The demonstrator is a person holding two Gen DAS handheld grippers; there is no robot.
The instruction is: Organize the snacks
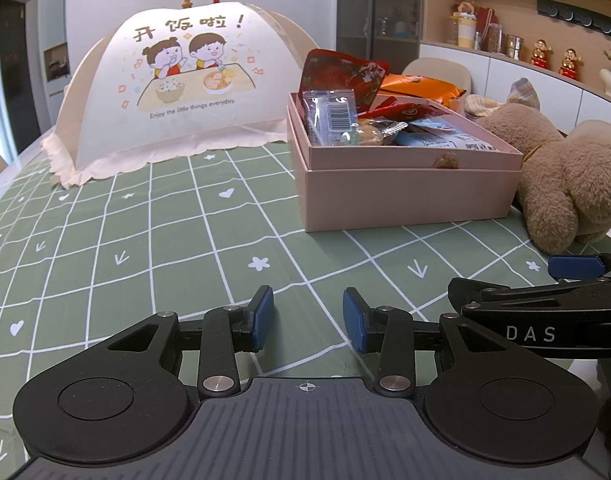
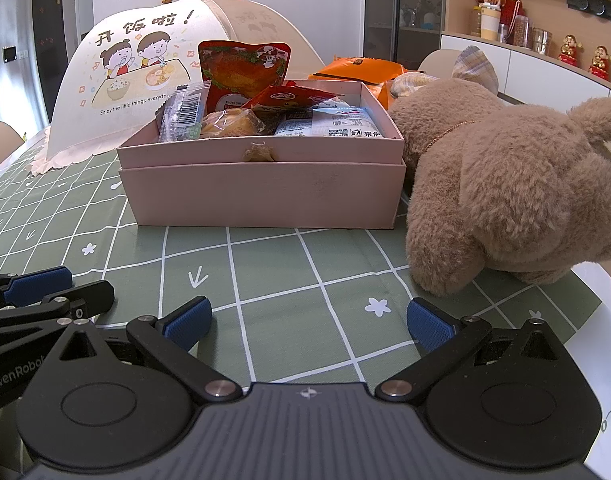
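hovering over the green tablecloth, we held our left gripper and right gripper parted and empty before the pink snack box.

A box is sitting on the tabletop with snack packets lying inside it. A plush toy is lying just right of the box, touching it. A food cover is standing behind and left of the box, and another snack bag is lying behind it.
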